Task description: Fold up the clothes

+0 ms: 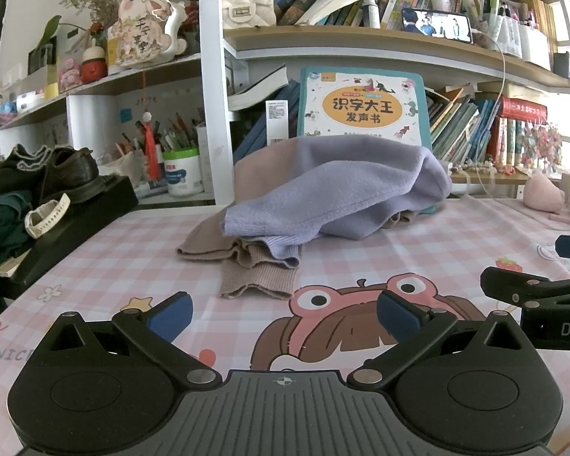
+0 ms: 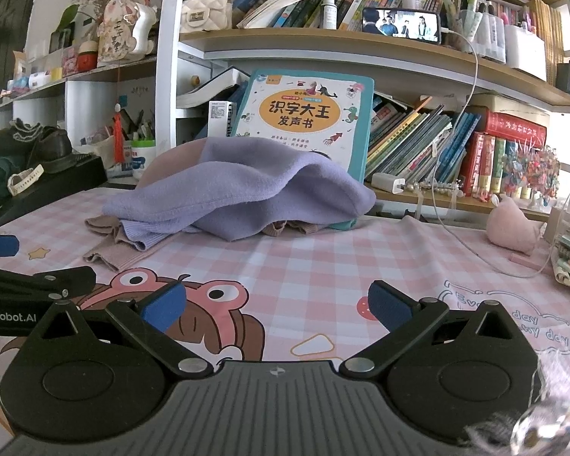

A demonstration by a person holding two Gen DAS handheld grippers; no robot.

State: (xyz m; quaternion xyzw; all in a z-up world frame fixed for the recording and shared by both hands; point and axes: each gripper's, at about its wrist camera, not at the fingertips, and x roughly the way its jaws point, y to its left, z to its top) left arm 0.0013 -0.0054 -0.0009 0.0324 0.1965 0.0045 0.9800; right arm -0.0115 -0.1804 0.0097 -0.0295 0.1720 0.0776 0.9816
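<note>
While both grippers, the left gripper (image 1: 284,313) and the right gripper (image 2: 277,304), hung spread and empty, the purple sweater (image 1: 334,193) lay crumpled ahead on the table (image 1: 437,235), its cuffs nearer the left one.

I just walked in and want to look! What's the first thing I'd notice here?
The purple sweater heaped on a beige one in the middle of the table. Behind it a bright picture book leans on the shelves, and both open grippers, left and right, wait in front.
</note>
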